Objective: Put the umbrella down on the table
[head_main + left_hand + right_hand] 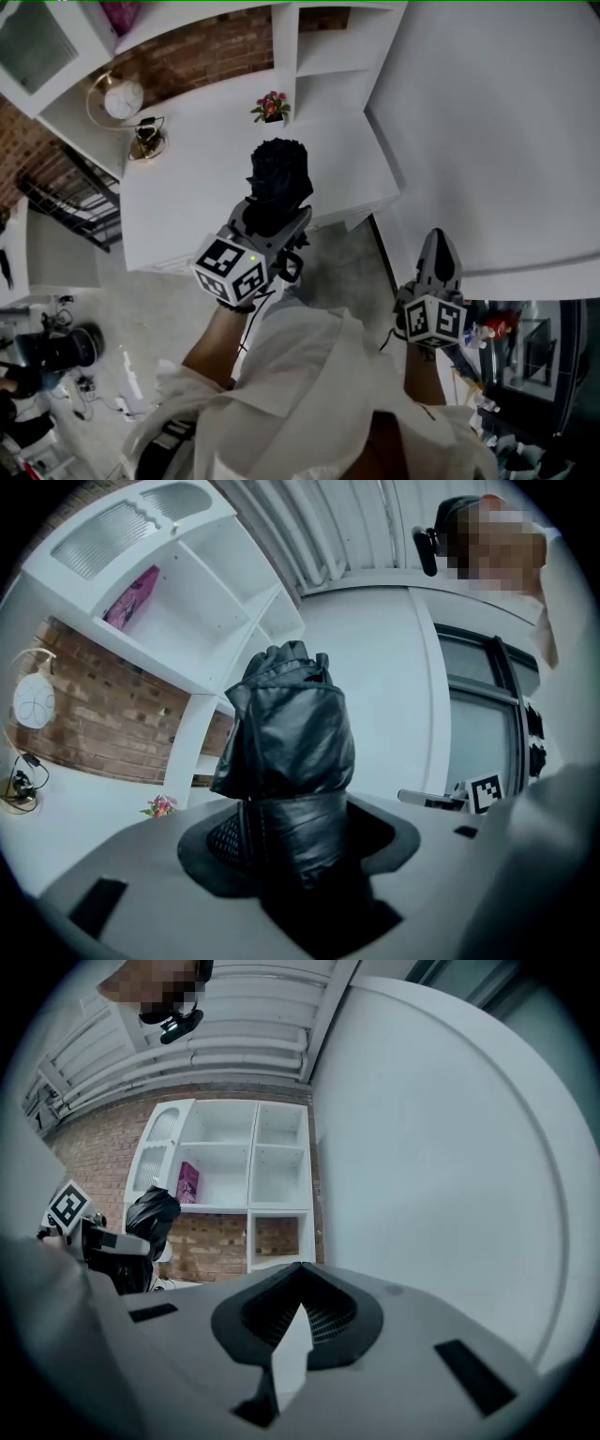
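**Umbrella clamped in left claw, over the table's near edge, not yet down**

- Umbrella (291, 733): folded, black, bunched fabric. It sits between the jaws of the left gripper (274, 208), which are closed onto its lower wrapped part. Firm grip, nothing loose that I can see.
- Long axis: runs roughly along the jaws' own line. Most of the bundle sticks out past the tips, away from the person. The gripper looks about level, so the umbrella lies close to flat already.
- Table (192, 183): white top, straight ahead of the left gripper. In the head view the umbrella's far end overlaps the near edge. Can't tell from that steep angle how far above the top it is; no contact visible.
- Right gripper (438, 242): jaws closed tip to tip, nothing in them. It is off to the right, well apart from the umbrella. The left hand is the only one in play.
- Clutter: small flower pot (271, 107) at the far edge, round clock (123, 97) at the back left corner. Both are well apart from the umbrella, with bare top between.

My read: carry a bit further in over the bare patch, lower until the fabric rests along its length, then release. Main risk is letting go too near the edge, so the roll tips off.
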